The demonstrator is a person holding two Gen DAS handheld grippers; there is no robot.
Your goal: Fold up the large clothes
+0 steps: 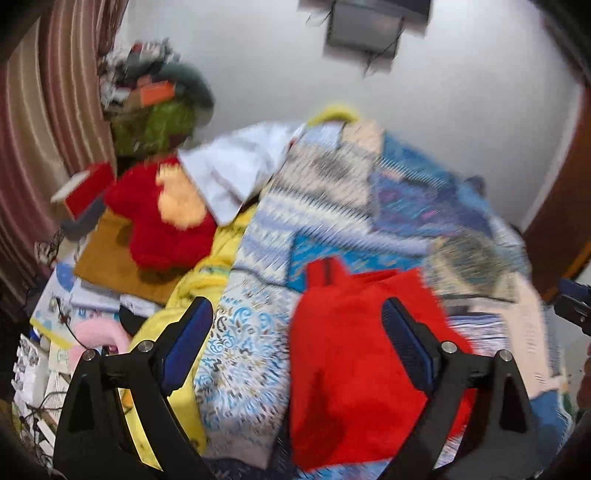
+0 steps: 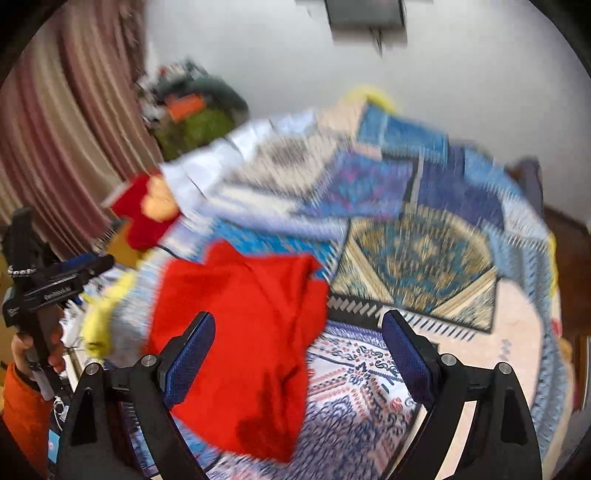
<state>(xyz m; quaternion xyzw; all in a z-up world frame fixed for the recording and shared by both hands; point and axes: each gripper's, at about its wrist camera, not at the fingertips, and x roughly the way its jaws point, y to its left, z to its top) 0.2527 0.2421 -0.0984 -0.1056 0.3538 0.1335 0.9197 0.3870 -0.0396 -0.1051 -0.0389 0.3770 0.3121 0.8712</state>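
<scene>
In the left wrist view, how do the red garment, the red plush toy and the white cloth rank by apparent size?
1. red garment, largest, though it lies nearest the camera
2. red plush toy and white cloth: they look alike; motion blur prevents ranking them.

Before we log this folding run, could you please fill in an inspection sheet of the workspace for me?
Surface: bed under a patterned blue quilt; pictures blurred.
Job's things: red garment lying rumpled on the quilt, untouched by either gripper.
Clutter: red plush toy, white cloth, yellow cloth, books and papers beside the bed, heaped shelf in the corner.
Grippers: left gripper open, nothing between its fingers; right gripper open, likewise.
Cables: thin dark cable among the papers.
Surroundings: striped curtain, white wall, wall-mounted dark box.
</scene>
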